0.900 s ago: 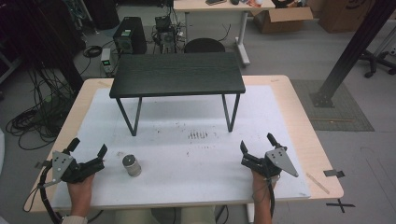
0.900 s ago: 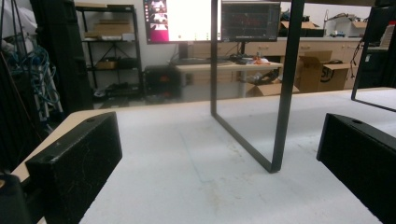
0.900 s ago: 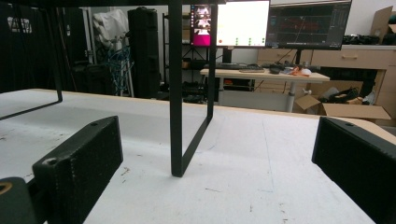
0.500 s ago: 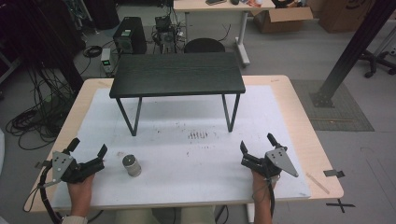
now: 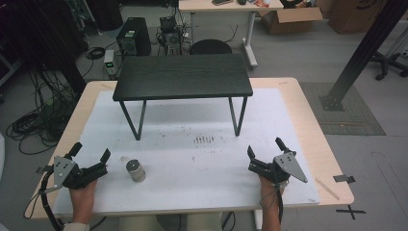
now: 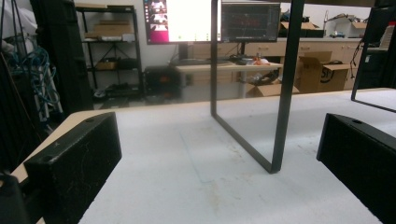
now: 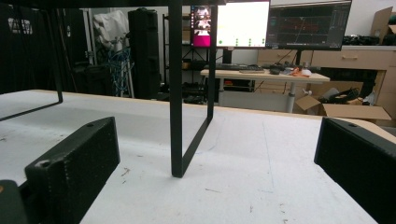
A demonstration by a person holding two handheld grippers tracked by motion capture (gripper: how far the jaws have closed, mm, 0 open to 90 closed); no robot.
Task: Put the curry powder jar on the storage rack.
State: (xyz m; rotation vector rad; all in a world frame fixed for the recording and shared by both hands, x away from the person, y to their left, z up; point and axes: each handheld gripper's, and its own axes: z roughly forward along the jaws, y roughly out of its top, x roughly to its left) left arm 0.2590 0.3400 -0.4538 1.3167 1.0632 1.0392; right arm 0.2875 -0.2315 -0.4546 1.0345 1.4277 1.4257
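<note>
The left hand-held gripper (image 5: 89,155) rests low over the near left corner of the table (image 5: 308,125), held by the person's left hand (image 5: 82,197). Its jaws stand wide apart with nothing between them; in the left gripper view they frame bare white mat and one black leg (image 6: 280,93) of the stand. Just beside that gripper, to its right in the high view, a small metal cylinder (image 5: 136,170) stands upright on the white mat (image 5: 192,168), apart from the jaws and untouched.

The right hand-held gripper (image 5: 264,150) sits near the table's near right edge, held by the right hand (image 5: 270,190), well apart from the cylinder. Its jaws are spread wide too and hold nothing (the right gripper view looks between them at the mat and another stand leg (image 7: 176,93)).

A black stand (image 5: 183,82) with thin legs occupies the far half of the mat, between and beyond the two grippers. A patch of dark marks (image 5: 204,139) lies on the mat just in front of it. Both grippers point away from the person, toward the stand.
</note>
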